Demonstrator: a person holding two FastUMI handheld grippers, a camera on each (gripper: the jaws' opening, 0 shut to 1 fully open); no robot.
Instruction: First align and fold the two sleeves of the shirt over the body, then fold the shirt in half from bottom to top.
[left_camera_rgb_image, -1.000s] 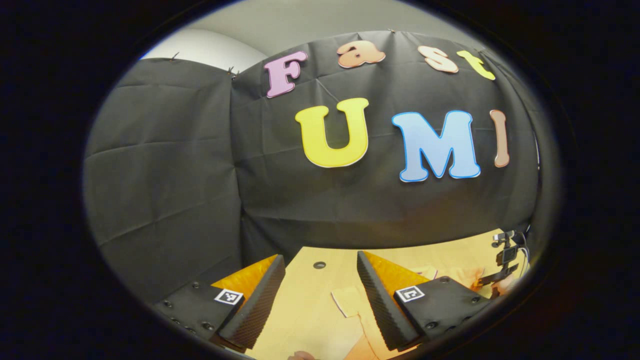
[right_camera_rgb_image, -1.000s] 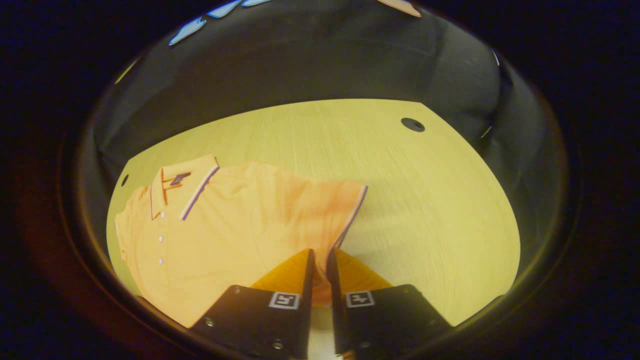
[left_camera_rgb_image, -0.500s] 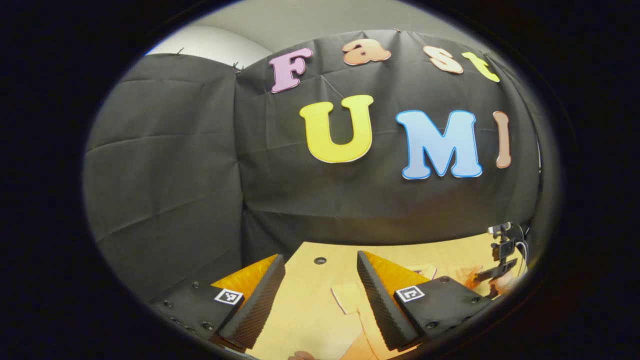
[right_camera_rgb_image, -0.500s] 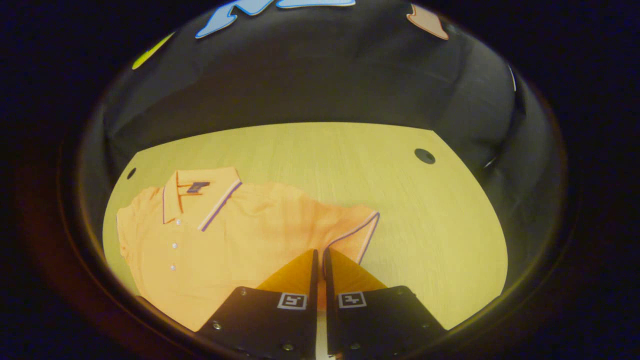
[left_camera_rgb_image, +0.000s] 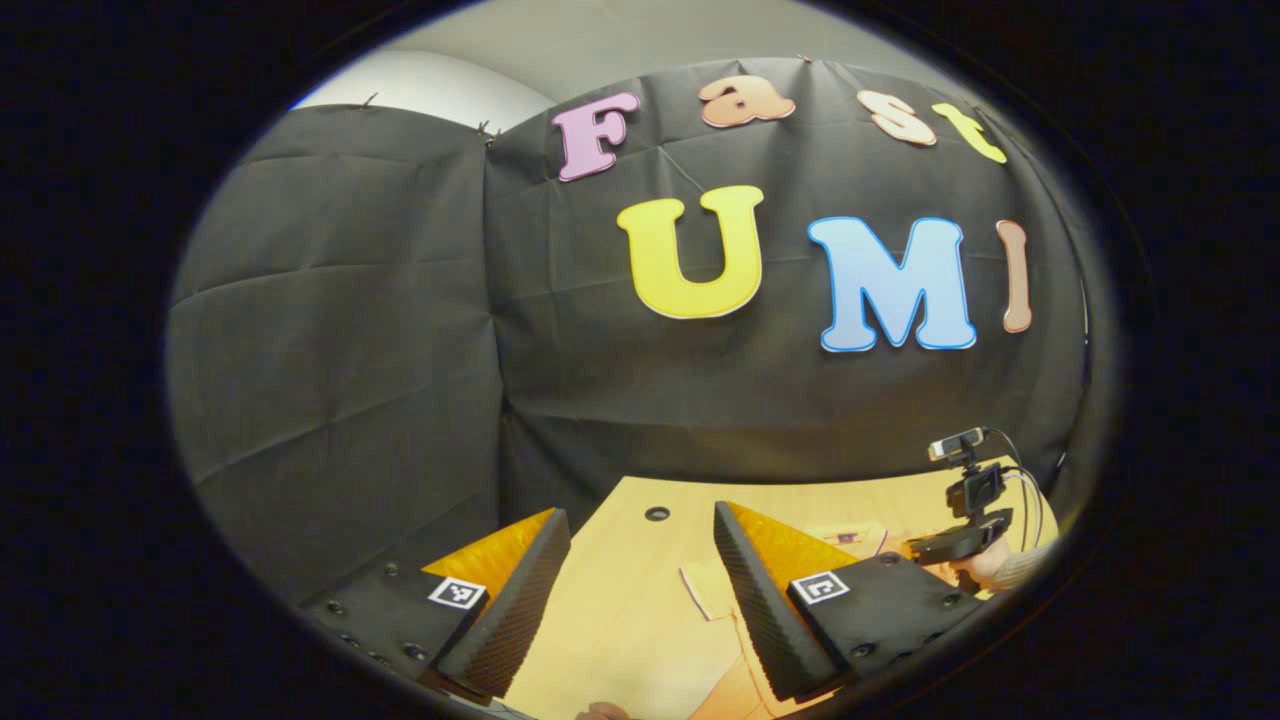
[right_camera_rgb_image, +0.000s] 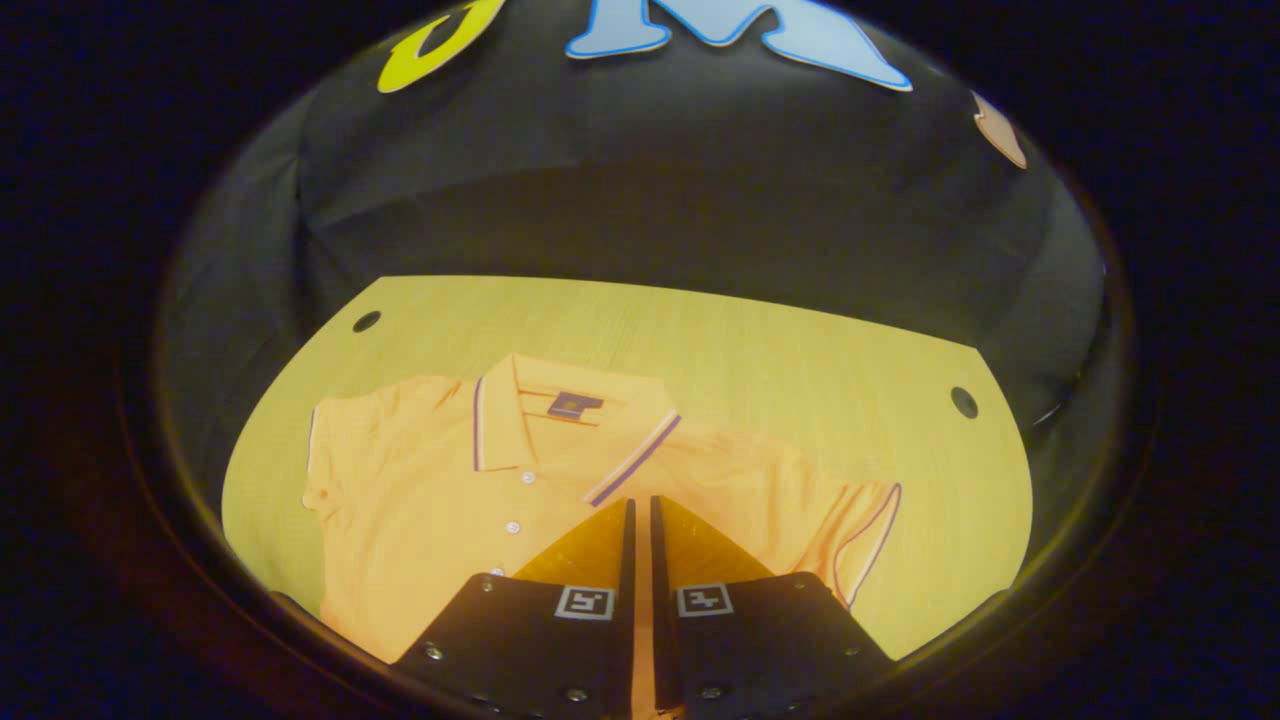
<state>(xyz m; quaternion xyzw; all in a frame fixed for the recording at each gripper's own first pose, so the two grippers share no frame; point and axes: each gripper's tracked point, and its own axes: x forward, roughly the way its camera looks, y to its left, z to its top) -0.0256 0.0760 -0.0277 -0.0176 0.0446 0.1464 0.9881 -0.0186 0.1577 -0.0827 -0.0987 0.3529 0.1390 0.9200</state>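
Right gripper (right_camera_rgb_image: 640, 505) (jaws nearly together) over shirt (right_camera_rgb_image: 440, 500).

shirt (right_camera_rgb_image: 440, 520): hem cut off at lower edge | right tongs (right_camera_rgb_image: 640, 520): grip on cloth unclear

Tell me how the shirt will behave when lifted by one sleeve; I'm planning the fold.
The shirt looks thin and lies flat on the table, so it will probably drape limply. Its sleeve already wrinkles, so it will likely bunch. It seems light and should slide easily.
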